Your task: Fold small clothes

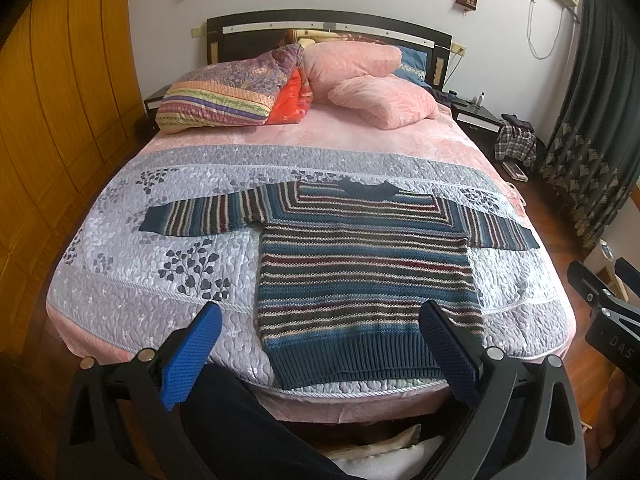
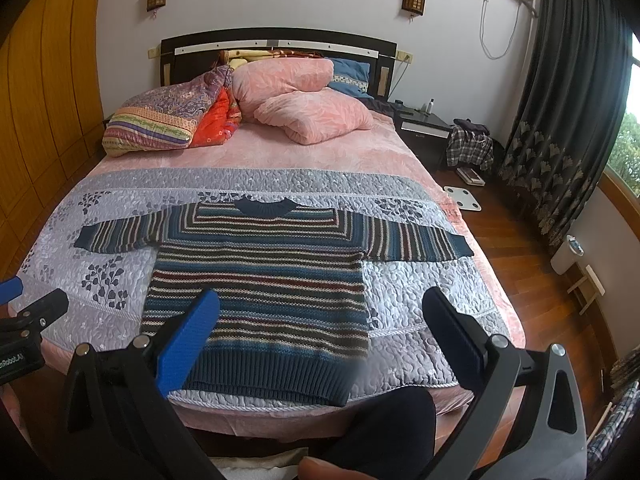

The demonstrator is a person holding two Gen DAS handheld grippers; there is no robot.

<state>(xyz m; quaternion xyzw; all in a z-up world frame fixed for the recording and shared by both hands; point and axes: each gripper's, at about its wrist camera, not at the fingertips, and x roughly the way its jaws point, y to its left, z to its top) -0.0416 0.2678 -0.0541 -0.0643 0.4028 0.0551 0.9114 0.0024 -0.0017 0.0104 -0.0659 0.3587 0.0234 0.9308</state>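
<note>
A striped knit sweater in blue, maroon and cream lies flat on the grey quilted bedspread, both sleeves spread wide, its ribbed hem at the bed's near edge. In the right wrist view the same sweater lies left of centre. My left gripper hovers open above the hem, holding nothing. My right gripper is also open and empty, over the sweater's lower right part. The right gripper's body shows at the far right of the left wrist view. At the left edge of the right wrist view is the left gripper's body.
Pink pillows and a folded colourful quilt lie at the headboard end. Nightstands flank the bed. Wooden wardrobes line the left wall; dark curtains, a scale and a draped chair stand right. The person's dark-clothed legs are below.
</note>
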